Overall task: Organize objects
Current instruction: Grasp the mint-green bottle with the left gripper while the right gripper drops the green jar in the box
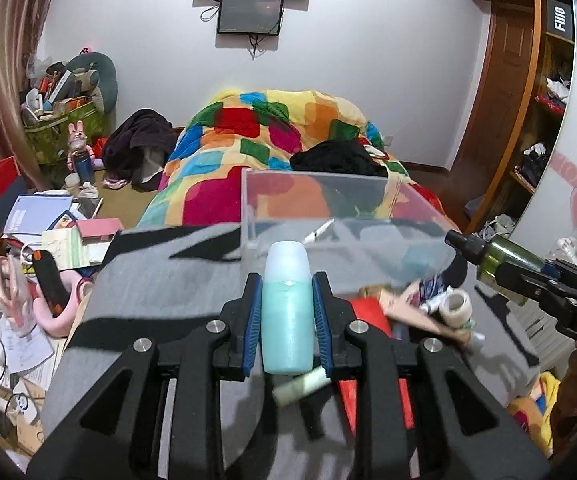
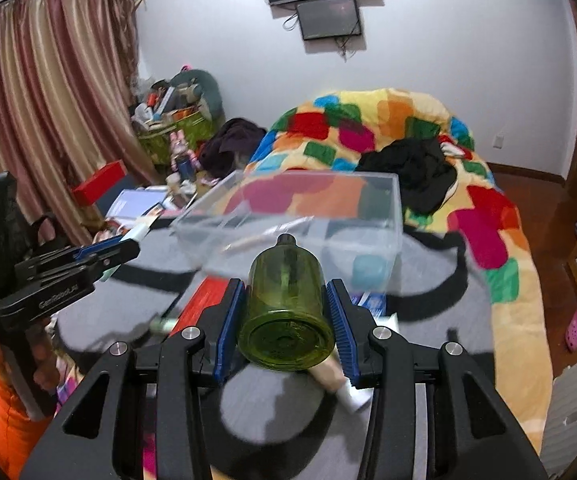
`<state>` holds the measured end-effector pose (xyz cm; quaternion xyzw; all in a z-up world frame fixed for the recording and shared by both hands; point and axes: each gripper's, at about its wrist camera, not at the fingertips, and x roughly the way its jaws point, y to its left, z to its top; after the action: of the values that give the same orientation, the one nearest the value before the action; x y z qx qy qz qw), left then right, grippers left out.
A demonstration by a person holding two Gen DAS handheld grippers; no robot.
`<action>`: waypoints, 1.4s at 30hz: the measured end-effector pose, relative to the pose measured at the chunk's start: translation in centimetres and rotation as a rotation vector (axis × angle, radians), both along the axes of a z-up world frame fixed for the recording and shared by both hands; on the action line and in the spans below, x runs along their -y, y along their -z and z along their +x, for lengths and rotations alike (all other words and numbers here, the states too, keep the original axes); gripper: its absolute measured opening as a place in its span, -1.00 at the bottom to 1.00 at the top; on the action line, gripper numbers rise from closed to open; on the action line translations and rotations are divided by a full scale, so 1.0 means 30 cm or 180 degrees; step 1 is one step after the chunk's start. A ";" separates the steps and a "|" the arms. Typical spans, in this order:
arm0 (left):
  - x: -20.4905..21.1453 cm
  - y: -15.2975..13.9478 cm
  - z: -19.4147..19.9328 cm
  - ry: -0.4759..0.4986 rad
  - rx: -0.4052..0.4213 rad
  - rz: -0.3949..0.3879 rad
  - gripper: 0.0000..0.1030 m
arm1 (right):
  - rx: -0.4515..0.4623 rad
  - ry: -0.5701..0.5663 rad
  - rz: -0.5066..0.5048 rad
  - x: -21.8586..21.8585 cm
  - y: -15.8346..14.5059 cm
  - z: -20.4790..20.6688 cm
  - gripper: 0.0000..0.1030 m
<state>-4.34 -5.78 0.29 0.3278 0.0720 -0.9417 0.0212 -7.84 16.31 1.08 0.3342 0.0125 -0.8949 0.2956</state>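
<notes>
Up close, the left gripper (image 1: 287, 312) clamps a teal bottle (image 1: 287, 320) upright between its blue pads, above a grey cloth (image 1: 160, 284). Meanwhile the right gripper (image 2: 286, 320) pinches a green bottle (image 2: 286, 308), its neck pointing at the clear box (image 2: 308, 216) just ahead, near loose tubes (image 1: 302, 386).

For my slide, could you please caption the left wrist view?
Left gripper holds a teal bottle before a clear box.
</notes>
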 end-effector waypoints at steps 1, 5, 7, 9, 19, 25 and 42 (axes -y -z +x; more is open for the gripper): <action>0.001 -0.003 -0.021 0.0014 0.0006 0.0024 -0.52 | -0.0005 0.0025 -0.0015 0.003 -0.006 -0.024 -0.25; 0.004 -0.016 -0.107 0.0093 0.0058 0.0061 -0.52 | -0.0010 0.0117 -0.0023 0.019 -0.022 -0.116 -0.25; 0.000 -0.016 -0.149 0.0127 0.0117 0.0061 -0.52 | 0.0011 0.0141 -0.0006 0.032 -0.020 -0.158 -0.25; -0.004 -0.009 -0.191 0.0160 0.0188 0.0063 -0.52 | 0.0049 0.0165 0.0034 0.048 -0.012 -0.203 -0.25; -0.021 0.047 -0.355 0.0268 0.0538 0.0083 -0.52 | 0.0260 0.0114 0.0319 0.139 0.060 -0.371 -0.25; -0.044 0.082 -0.432 0.0408 0.0724 0.0037 -0.52 | 0.0498 -0.0001 0.0412 0.177 0.104 -0.446 -0.25; -0.064 0.104 -0.453 0.0460 0.0808 0.0023 -0.50 | 0.0484 -0.0153 0.0743 0.226 0.146 -0.450 -0.24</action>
<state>-17.92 -3.85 -2.83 0.4487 0.0484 -0.8915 -0.0389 -21.35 9.54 -3.30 0.4327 0.1020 -0.8521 0.2761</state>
